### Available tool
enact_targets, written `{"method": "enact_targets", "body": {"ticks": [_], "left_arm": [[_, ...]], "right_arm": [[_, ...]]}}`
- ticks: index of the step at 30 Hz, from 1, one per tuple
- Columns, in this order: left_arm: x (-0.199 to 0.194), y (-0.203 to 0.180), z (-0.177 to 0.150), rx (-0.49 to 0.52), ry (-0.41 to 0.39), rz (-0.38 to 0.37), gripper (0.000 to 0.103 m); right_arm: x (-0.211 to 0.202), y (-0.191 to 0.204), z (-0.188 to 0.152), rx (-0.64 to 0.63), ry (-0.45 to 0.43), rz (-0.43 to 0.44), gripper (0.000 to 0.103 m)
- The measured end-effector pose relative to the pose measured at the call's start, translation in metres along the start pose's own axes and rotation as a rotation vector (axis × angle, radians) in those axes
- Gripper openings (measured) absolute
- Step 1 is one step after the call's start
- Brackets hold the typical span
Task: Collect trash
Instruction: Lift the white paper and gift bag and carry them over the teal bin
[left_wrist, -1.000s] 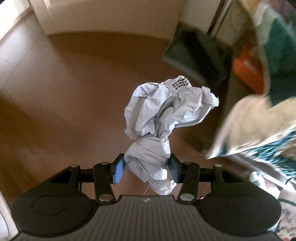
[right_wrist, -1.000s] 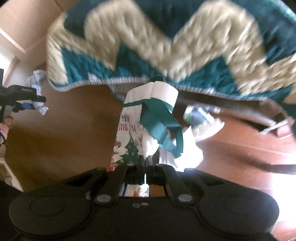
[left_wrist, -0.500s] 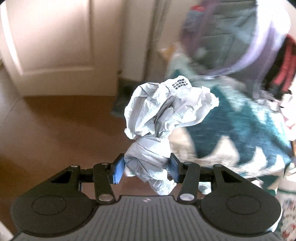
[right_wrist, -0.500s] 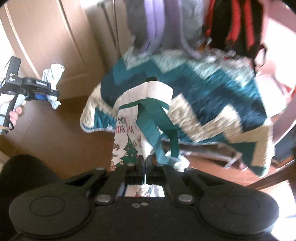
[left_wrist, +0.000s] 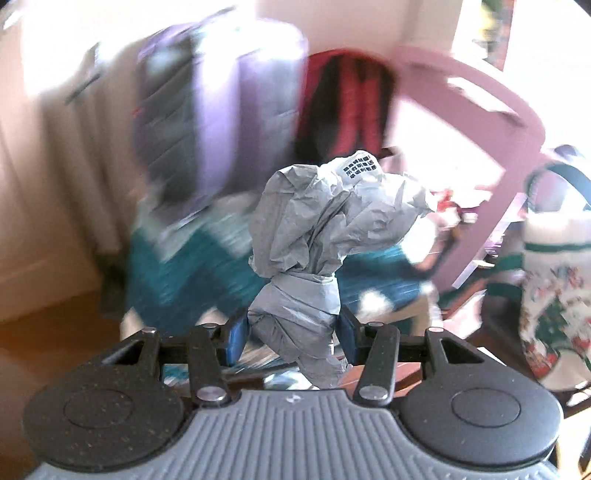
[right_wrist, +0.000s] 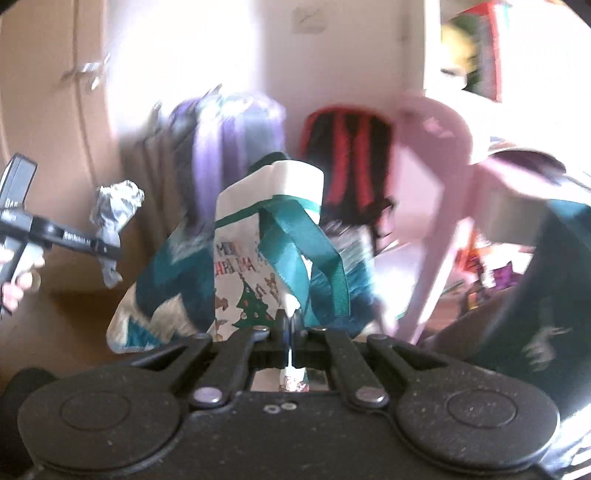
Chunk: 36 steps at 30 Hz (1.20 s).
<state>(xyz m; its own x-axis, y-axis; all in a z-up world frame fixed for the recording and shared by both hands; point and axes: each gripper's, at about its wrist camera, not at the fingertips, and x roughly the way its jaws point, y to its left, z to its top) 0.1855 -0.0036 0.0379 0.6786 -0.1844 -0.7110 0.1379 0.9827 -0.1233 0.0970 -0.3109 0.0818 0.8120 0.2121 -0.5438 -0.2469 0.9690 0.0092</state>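
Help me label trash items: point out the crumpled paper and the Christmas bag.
crumpled paper (left_wrist: 317, 236), left wrist view, its bunched upper body.
Christmas bag (right_wrist: 243, 273), right wrist view, its printed front panel.

This was a lived-in room of a home, cluttered with personal belongings. A purple backpack (left_wrist: 207, 103) and a black-and-red backpack (right_wrist: 347, 162) hung against a pale wall beside a plain panelled door (right_wrist: 48, 122), above a brown wooden floor (left_wrist: 48, 332). A teal-and-cream zigzag blanket (left_wrist: 173, 273) was draped below them, a pink chair (right_wrist: 436, 206) stood close by, and a Christmas-print gift bag (right_wrist: 255, 258) added a domestic, seasonal touch.
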Motion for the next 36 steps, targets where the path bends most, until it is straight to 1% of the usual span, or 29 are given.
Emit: {"method": "enact_targets", "body": {"ticks": [4,9,12,14,16,21,25,27,29,32,36], "left_arm": [[-0.024,-0.074,0.027,0.09,-0.045,-0.076,0.049],[-0.031,-0.179,0.062,0.204,-0.102,-0.161,0.049],[-0.033,-0.235,0.08,0.255,-0.118,-0.228,0.049],[-0.038,-0.273,0.091,0.285,-0.121,-0.273,0.049],[-0.035,-0.306,0.099,0.309,-0.112,-0.314,0.049],[-0.031,-0.384,0.114,0.357,-0.092,-0.384,0.049],[-0.023,-0.434,0.116,0.399,-0.08,-0.415,0.049],[-0.016,-0.455,0.116,0.407,-0.062,-0.422,0.049],[-0.007,-0.468,0.118,0.405,-0.047,-0.417,0.049],[0.006,-0.484,0.116,0.409,-0.029,-0.402,0.049],[0.037,-0.501,0.115,0.425,0.027,-0.366,0.049]], "right_arm": [[-0.035,-0.04,0.016,0.027,-0.08,-0.085,0.0],[-0.07,-0.094,0.036,0.085,-0.159,-0.216,0.0],[-0.091,-0.129,0.046,0.115,-0.197,-0.302,0.0],[-0.101,-0.152,0.05,0.127,-0.209,-0.365,0.0],[-0.106,-0.172,0.053,0.141,-0.204,-0.409,0.0],[-0.111,-0.221,0.051,0.189,-0.197,-0.522,0.0],[-0.11,-0.251,0.044,0.244,-0.182,-0.564,0.0],[-0.107,-0.257,0.04,0.263,-0.179,-0.564,0.0],[-0.103,-0.263,0.035,0.275,-0.172,-0.565,0.0],[-0.093,-0.273,0.033,0.307,-0.163,-0.542,0.0],[-0.078,-0.285,0.033,0.33,-0.135,-0.518,0.0]]}}
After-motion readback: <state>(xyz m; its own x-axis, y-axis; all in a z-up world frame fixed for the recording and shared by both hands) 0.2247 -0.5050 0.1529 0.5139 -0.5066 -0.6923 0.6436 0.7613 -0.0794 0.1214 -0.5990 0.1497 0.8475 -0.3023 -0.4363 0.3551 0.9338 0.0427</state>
